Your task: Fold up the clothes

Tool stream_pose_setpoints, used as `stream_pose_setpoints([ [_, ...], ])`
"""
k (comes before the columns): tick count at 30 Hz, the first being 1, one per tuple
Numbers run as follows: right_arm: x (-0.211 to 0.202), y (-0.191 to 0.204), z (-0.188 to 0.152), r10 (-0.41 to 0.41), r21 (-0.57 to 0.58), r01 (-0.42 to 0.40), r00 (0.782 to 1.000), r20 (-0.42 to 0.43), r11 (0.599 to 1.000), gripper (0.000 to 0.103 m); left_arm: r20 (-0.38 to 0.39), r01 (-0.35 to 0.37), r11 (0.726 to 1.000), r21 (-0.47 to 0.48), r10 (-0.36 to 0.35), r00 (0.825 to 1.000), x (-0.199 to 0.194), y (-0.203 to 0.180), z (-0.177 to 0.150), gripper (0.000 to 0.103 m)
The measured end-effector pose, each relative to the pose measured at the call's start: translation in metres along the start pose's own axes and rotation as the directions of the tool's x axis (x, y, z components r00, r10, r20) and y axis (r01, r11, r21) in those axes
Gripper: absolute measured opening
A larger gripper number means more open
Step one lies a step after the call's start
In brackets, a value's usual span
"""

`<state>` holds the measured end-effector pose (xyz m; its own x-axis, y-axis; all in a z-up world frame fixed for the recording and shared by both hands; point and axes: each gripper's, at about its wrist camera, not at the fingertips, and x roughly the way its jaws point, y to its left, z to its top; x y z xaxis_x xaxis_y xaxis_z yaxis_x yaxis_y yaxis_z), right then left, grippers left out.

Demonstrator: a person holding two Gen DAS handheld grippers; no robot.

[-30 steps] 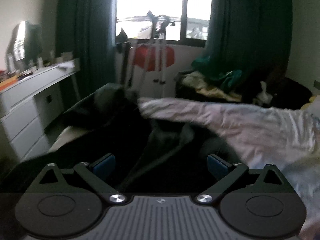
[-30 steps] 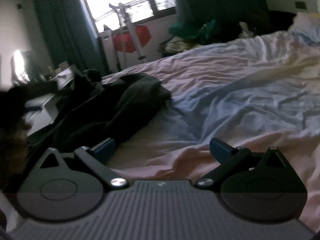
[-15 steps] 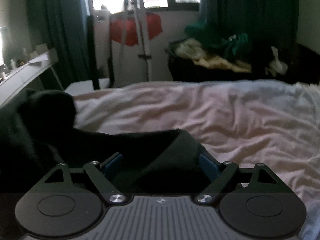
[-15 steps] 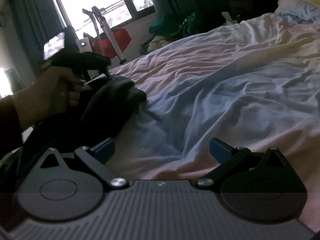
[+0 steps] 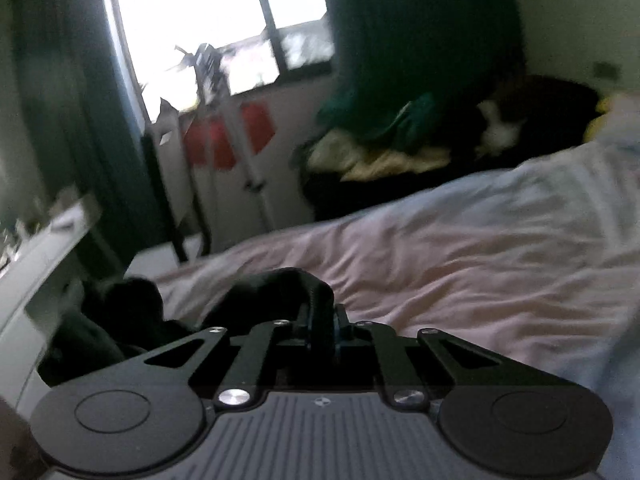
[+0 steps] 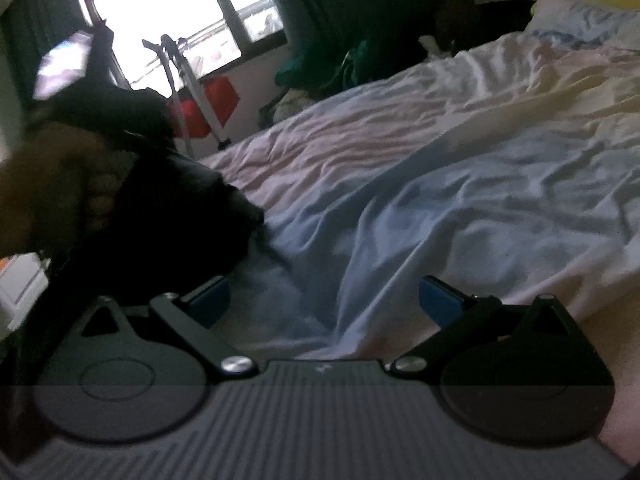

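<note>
A black garment lies bunched on the left part of the bed. My left gripper is shut on a fold of it, which stands up between the blue pads. In the right wrist view the same garment hangs dark at the left, with the person's hand and the left gripper above it. My right gripper is open and empty, low over the pale sheet, just right of the garment's edge.
The bed sheet is wrinkled, pink and pale blue. A white dresser stands left of the bed. A drying rack with red cloth stands under the window. A heap of clothes sits beyond the bed. A pillow lies far right.
My left gripper has shut on the black garment and tilted upward. The right gripper stays open and has shifted a little closer to the garment.
</note>
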<state>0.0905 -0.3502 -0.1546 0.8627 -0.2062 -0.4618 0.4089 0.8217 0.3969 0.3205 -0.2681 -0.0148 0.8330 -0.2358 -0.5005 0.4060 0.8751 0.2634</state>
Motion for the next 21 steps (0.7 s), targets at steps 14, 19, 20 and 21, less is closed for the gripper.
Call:
stream_pose_setpoints([
  [14, -0.070, -0.017, 0.021, 0.002, 0.038, -0.007, 0.991, 0.136, 0.999, 0.102, 0.003, 0.163, 0.965, -0.205, -0.166, 0.986, -0.227, 0.050, -0.188, 0.009],
  [19, -0.077, -0.002, 0.017, 0.177, 0.019, -0.177, 0.984, 0.018, 0.984, 0.093, -0.015, 0.172, 0.930, -0.325, -0.187, 0.982, -0.230, 0.070, -0.230, 0.009],
  [20, -0.074, 0.003, 0.015, 0.226, 0.021, -0.226, 0.974, -0.029, 0.974, 0.086, -0.009, 0.182, 0.918, -0.351, -0.198, 0.980, -0.229, 0.075, -0.231, 0.009],
  [21, -0.071, 0.009, 0.013, 0.277, 0.037, -0.275, 0.957, -0.081, 0.961, 0.075, -0.002, 0.190, 0.909, -0.372, -0.205, 0.979, -0.229, 0.080, -0.231, 0.009],
])
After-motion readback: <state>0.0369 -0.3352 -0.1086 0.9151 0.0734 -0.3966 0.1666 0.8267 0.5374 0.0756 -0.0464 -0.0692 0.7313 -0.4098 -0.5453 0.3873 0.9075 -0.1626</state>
